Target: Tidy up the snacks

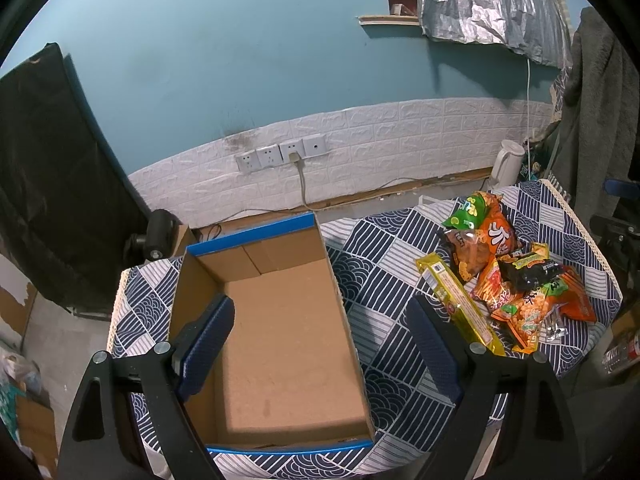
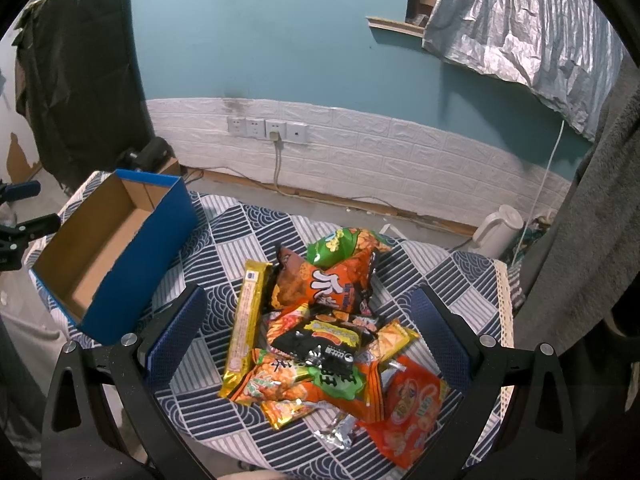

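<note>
An empty cardboard box (image 1: 280, 336) with blue outer walls sits on the left of the table; it also shows at the left as the box (image 2: 120, 256). My left gripper (image 1: 320, 312) hovers above it, open, with nothing between its fingers. A pile of snack packets (image 2: 324, 328) lies on the right of the table: a long yellow bar (image 2: 246, 328), orange and green bags, a black packet (image 2: 320, 340). My right gripper (image 2: 308, 304) hangs open over this pile, holding nothing. In the left wrist view the same snack pile (image 1: 508, 276) lies to the right.
A blue-and-white patterned cloth (image 2: 224, 248) covers the small table. A white kettle (image 2: 496, 228) stands on the floor behind it, near a wall with sockets (image 2: 266, 128) and a plugged cable. A dark cloth hangs at the left, a grey towel at the right.
</note>
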The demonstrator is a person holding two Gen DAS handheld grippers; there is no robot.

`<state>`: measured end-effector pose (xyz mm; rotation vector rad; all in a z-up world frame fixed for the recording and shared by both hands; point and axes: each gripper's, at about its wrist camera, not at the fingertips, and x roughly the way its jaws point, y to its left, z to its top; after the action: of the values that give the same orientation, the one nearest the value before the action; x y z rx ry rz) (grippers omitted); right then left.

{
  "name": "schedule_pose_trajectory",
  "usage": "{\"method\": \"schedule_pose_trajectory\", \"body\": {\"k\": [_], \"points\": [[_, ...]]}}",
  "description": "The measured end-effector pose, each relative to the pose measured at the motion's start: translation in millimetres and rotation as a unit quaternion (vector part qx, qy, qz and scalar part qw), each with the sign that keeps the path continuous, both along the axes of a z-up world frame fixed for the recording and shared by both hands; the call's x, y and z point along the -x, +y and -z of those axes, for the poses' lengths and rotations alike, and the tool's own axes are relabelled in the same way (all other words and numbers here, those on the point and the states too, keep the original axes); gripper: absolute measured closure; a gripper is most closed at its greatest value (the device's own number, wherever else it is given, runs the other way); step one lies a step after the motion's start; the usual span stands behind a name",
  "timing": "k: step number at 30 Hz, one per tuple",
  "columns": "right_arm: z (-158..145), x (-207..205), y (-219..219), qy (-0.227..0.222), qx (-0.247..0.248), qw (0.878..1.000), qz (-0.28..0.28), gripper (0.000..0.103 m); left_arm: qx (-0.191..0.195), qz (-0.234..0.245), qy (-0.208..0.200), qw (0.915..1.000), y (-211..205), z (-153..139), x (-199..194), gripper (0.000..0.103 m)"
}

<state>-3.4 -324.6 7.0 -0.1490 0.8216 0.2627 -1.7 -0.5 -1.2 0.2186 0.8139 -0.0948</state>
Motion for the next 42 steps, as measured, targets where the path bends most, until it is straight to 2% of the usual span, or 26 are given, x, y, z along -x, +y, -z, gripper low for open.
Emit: {"method": "schedule_pose_trajectory", "body": {"k": [42], "points": [[-1.7, -0.8, -8.3, 0.007, 0.002, 1.0, 0.012, 0.003, 0.014, -0.007, 0.016, 0.9997, 2.5, 5.9, -2.8, 0.013]]}}
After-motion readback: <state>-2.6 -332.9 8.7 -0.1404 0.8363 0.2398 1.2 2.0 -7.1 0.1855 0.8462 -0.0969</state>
